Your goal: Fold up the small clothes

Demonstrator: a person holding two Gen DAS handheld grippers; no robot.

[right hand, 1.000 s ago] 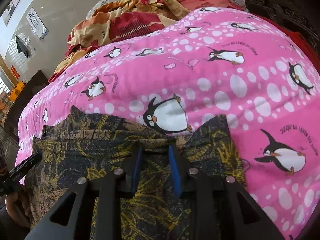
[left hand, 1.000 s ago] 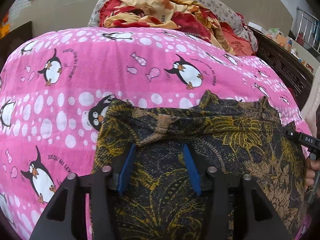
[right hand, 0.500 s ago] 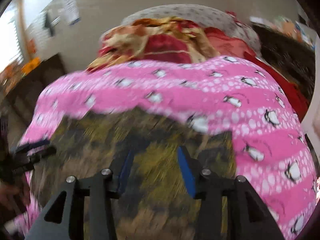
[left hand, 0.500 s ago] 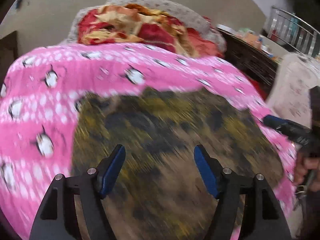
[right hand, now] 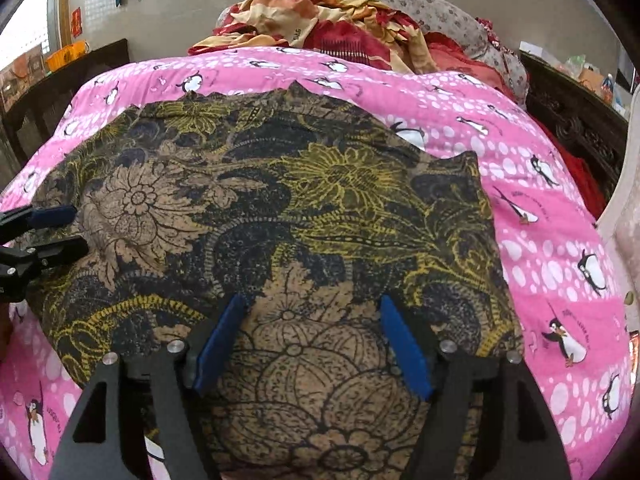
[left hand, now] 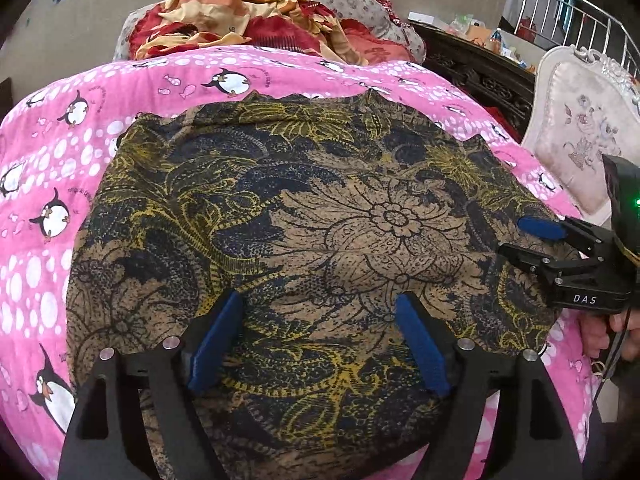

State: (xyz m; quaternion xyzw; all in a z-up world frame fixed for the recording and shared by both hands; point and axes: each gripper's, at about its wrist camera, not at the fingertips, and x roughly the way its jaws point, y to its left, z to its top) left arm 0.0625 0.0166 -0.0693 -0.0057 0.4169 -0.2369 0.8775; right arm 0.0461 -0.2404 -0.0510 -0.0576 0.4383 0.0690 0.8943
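Observation:
A dark garment with a yellow and tan flower print (left hand: 320, 216) lies spread flat on the pink penguin bedspread (left hand: 48, 184); it also shows in the right wrist view (right hand: 280, 208). My left gripper (left hand: 318, 340) is open and empty, raised over the garment's near left part. My right gripper (right hand: 312, 340) is open and empty over its near right part. The right gripper also shows at the right edge of the left wrist view (left hand: 520, 236). The left gripper shows at the left edge of the right wrist view (right hand: 68, 228).
A heap of red and orange bedding (left hand: 256, 20) lies at the head of the bed, against a grey patterned pillow (left hand: 352, 0). A dark carved wooden frame (left hand: 480, 68) runs along the right side. A pale upholstered chair (left hand: 580, 132) stands beside it.
Both grippers opened wide, let go of the garment's far edge and pulled back and up. The garment now lies spread flat, with much more of it in view.

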